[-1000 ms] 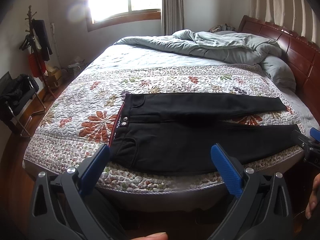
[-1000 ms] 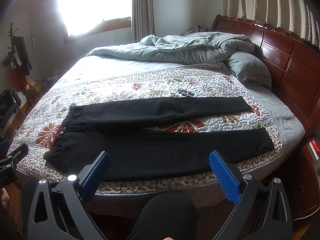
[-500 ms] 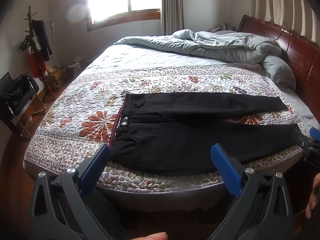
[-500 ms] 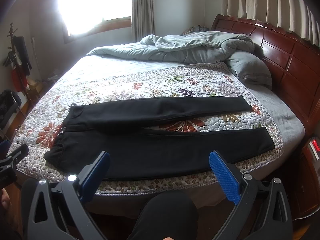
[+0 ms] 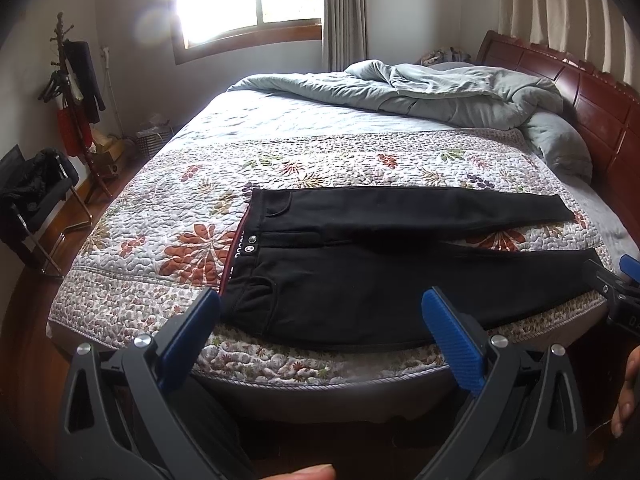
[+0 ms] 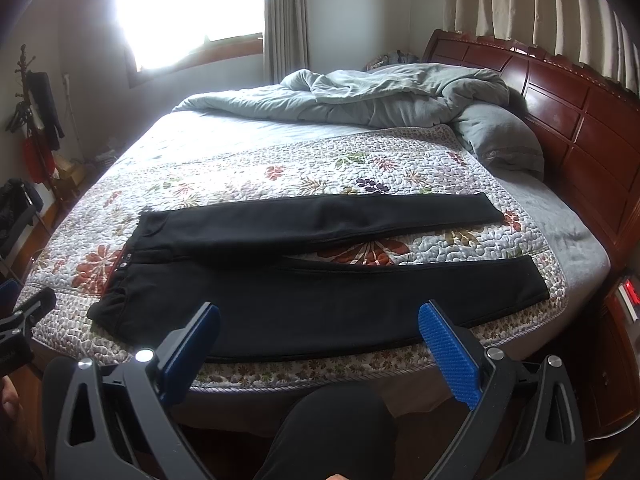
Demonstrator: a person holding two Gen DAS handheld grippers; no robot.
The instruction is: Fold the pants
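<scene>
1. Left wrist view: left gripper [image 5: 320, 320], black frame w/ blue ribbed pads, jaws spread wide, nothing between them. Held off the near edge of the bed, not touching fabric.
2. Black long pants [image 5: 360, 280] lie flat on the floral quilted bedspread [image 5: 180, 216], legs spread in a narrow V, waistband to the left, cuffs to the right twd the dark red wooden headboard [image 5: 592, 112].
3. Rel. to left gripper: waistband corner and near hip sit just beyond the left pad; near leg runs across the gap between pads and on past the right pad. Apart, no contact.
4. Right wrist view: right gripper [image 6: 318, 320], same build, also wide open and empty, off the bed's near edge above the person's dark-clad knee [image 6: 332, 424].
5. Pants [image 6: 320, 300] from this side: mid-section of near leg lies straight ahead between the pads; near cuff further right, close to bedspread's edge. Far leg angles away behind it, a strip of bedspread showing between the two legs.
6. Each gripper's tip shows at the other view's edge: right one by the near cuff, left one by the waistband end.
7. Rumpled grey duvet [image 6: 360, 96] piled at far side of bed, well apart from pants.
</scene>
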